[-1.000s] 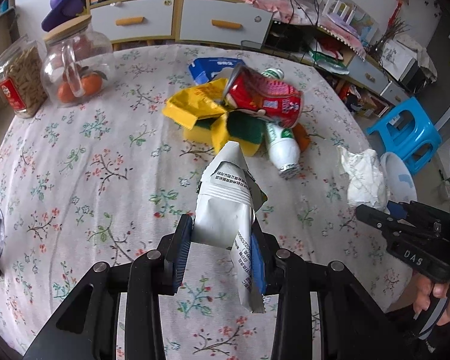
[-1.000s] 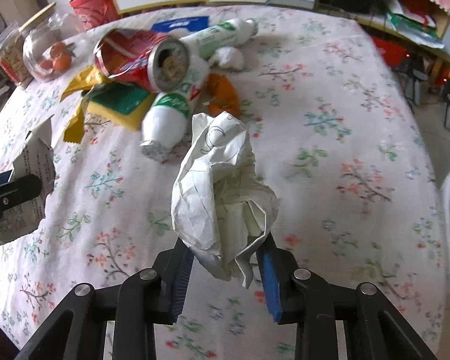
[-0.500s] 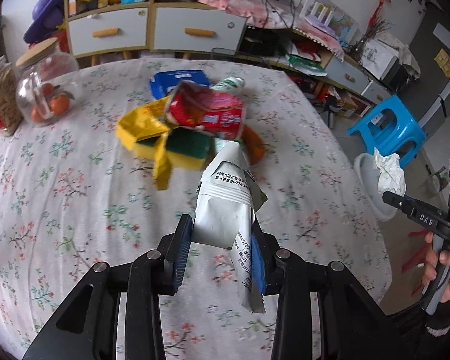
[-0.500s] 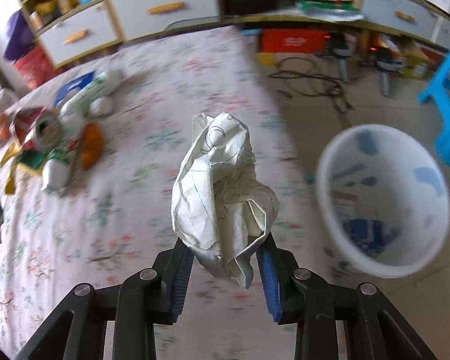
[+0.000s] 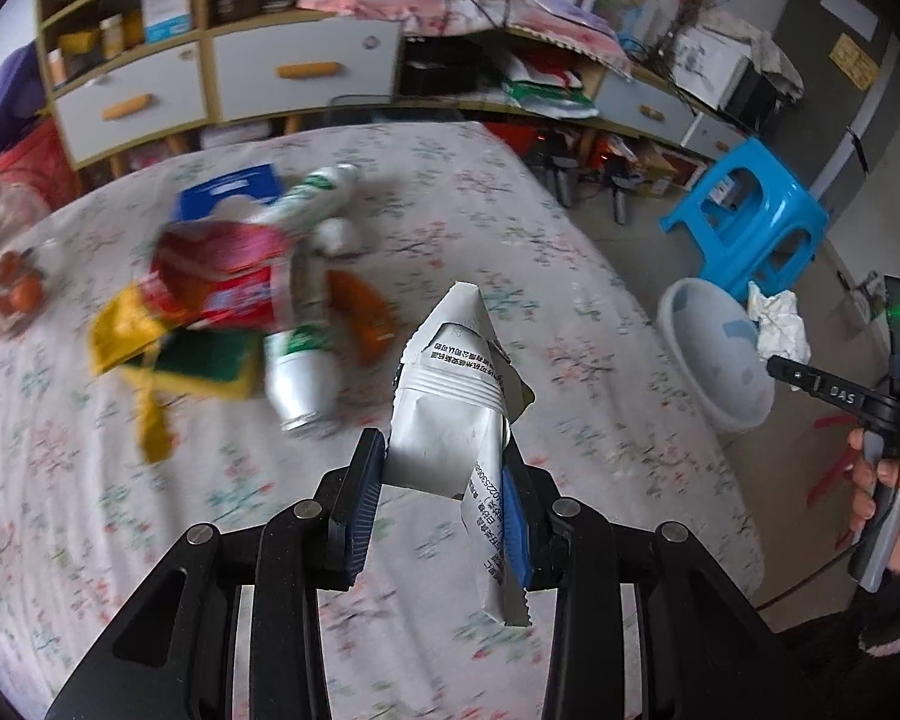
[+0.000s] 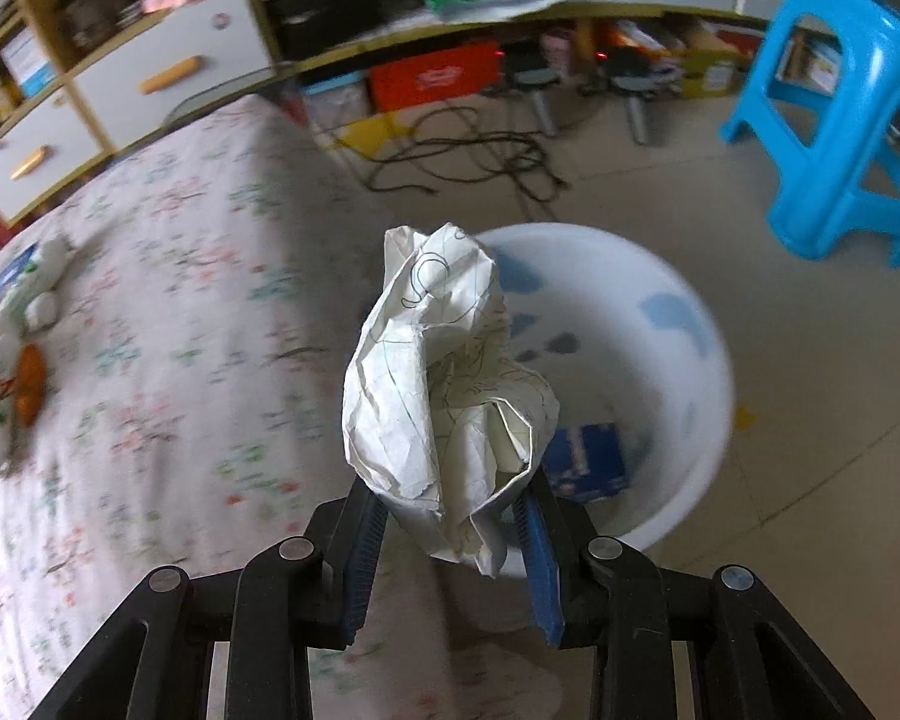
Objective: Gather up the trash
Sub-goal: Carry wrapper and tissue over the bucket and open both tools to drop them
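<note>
We hold a crumpled ball of lined paper [image 6: 444,384], creased and scribbled with ink, clamped in our right gripper [image 6: 450,525] above the white basin [image 6: 690,324] on the floor. Our left gripper [image 5: 444,498] pinches a white printed wrapper [image 5: 456,408], folded and torn-edged, over the floral tablecloth [image 5: 510,228].

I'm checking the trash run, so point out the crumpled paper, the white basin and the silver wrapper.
crumpled paper [image 6: 444,384], right wrist view, middle of the wad.
white basin [image 6: 699,456], right wrist view, inner wall on the right.
silver wrapper [image 5: 444,420], left wrist view, flat face below the printed seam.
</note>
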